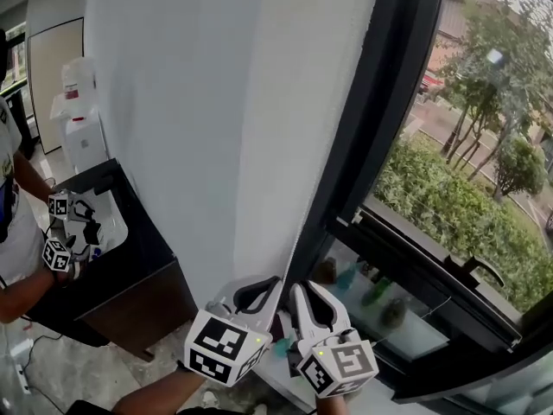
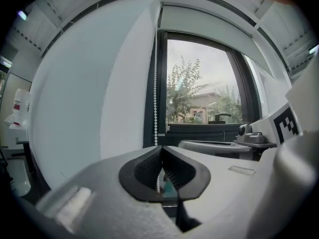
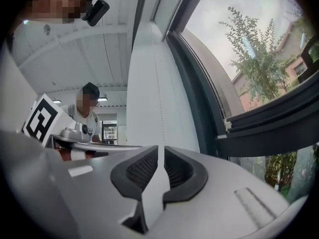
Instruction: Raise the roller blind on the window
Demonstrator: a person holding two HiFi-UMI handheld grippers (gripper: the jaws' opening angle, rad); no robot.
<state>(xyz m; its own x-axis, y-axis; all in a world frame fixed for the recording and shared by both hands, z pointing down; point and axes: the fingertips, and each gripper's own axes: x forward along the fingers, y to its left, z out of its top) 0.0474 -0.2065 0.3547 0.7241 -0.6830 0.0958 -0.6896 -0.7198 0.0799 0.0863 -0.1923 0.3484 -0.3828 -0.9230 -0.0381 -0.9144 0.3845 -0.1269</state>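
**At the window's left edge, the left tongs have the chain**

Down the left edge of the window [image 2: 204, 83], against its dark frame, hangs the white bead chain [image 2: 156, 93]. The left gripper [image 2: 160, 156] is clamped on it, jaws together with the beads running down between the ribbed pads. The right gripper [image 3: 161, 156] stands beside it with its jaws a little apart. Only the white wall [image 1: 216, 102] shows through that gap, and a faint line of chain leads down toward it, but the pads press on nothing. The roller blind [image 2: 212, 24] sits along the top edge of the window, apparently already high, with most of the glass uncovered.

The step in hand looks like a hand-over-hand haul on the chain. To do it well, the left pull should run straight down along the frame, never outward, so the beads stay seated in the drive at the top corner. The right tongs would best close on the same strand above the left before the left lets go, so no height is lost. A short, steady stroke suits thin beads, since a jerk may slip them through the pads
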